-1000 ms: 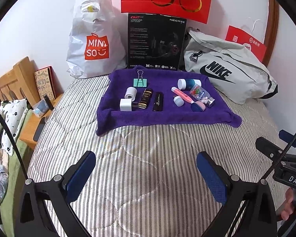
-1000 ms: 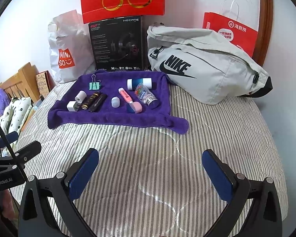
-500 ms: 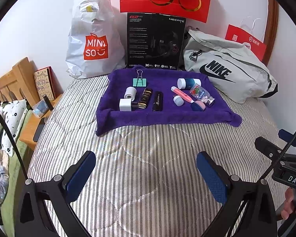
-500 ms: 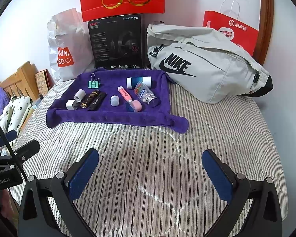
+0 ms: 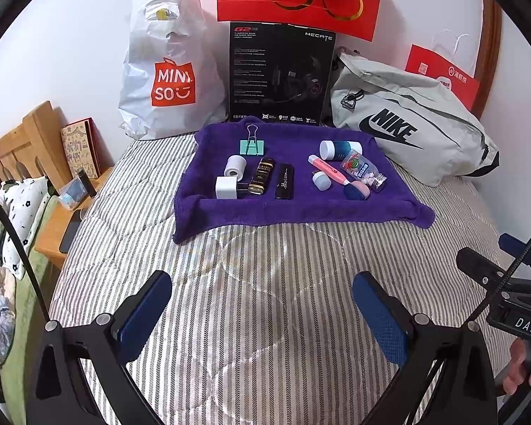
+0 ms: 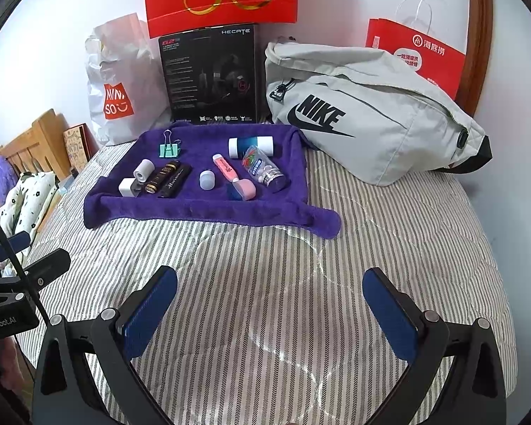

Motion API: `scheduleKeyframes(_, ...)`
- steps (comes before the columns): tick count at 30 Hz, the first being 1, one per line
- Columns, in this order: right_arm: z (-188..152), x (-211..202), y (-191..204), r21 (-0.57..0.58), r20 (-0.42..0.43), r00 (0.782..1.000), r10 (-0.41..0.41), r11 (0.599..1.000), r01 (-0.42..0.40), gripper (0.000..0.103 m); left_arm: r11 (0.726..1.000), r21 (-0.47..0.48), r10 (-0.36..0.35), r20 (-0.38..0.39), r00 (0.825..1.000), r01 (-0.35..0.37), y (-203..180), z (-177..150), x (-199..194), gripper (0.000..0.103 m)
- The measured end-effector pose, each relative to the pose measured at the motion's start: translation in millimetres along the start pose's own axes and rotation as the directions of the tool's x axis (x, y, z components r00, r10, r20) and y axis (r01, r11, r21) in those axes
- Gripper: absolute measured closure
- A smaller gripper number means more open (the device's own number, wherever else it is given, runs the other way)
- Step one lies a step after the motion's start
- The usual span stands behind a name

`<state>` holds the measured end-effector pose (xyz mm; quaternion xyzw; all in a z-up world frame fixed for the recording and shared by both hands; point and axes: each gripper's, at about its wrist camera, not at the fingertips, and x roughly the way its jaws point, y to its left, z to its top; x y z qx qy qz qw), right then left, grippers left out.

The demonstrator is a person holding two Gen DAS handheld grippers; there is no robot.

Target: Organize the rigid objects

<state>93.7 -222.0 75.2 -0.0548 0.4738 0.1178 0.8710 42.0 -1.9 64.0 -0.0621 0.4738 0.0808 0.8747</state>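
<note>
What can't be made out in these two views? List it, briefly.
- Dark piece behind the white cube: mostly hidden by the cube in both wrist views.
- Small print on the black box: too small, both views.
- Contents of the grey bag: closed.
- Right gripper in the left wrist view: cut off by the frame edge.
- Base of the white shopping bag: hidden behind the purple towel in the right wrist view.

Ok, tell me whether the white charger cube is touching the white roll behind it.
Apart. The right wrist view shows a strip of purple towel between the charger cube and the roll.
</note>
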Motion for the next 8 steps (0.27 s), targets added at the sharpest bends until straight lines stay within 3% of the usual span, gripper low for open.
scheduleKeyframes(8, -0.2, 0.2, -0.6, -0.002, 0.000, 1.000, 0.002, 1.000, -0.002, 0.000, 1.000, -0.005, -0.002, 0.003, 1.000, 0.002, 0.4, -0.2, 0.7, 0.000)
